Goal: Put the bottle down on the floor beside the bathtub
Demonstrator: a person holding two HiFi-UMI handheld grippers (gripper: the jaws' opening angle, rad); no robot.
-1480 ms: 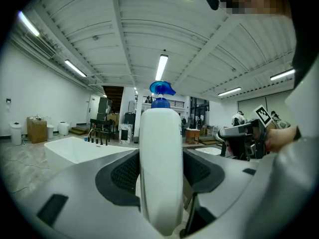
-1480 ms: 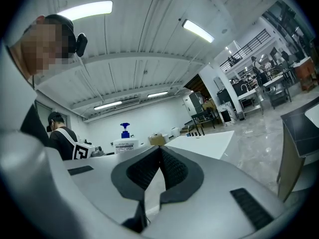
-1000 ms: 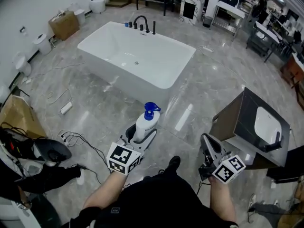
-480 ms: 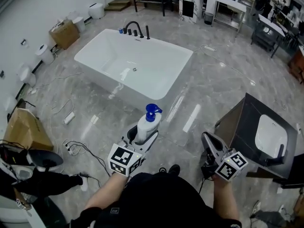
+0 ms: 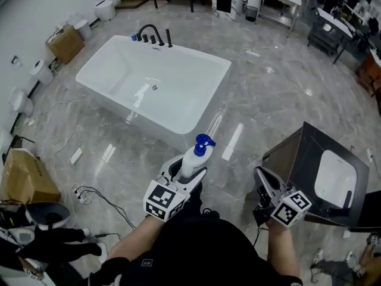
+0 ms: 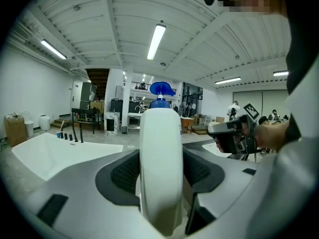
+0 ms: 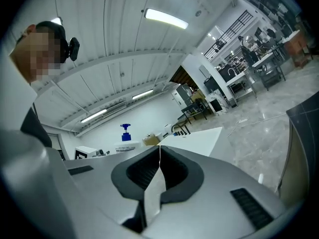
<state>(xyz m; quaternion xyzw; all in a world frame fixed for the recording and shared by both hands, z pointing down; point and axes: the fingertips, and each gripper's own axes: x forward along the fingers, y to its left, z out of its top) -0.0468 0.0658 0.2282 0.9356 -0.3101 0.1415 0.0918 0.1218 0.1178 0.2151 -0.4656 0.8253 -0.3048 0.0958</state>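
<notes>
head view: the left gripper [image 5: 187,175] pinches the white bottle [image 5: 191,161] with a blue pump. it is up in the air over the floor [image 5: 268,106], just off the near corner of the bathtub [image 5: 221,71]. the right gripper [image 5: 264,185] hangs near a dark box [image 5: 296,159].

left gripper view: the 2 jaws squeeze the bottle's sides. it stands up straight.

right gripper view: the 2 jaws are pressed together with nothing in them.

to do it well, i think: go down slowly, keep the bottle straight, set its bottom flat by the tub wall, then let go.
</notes>
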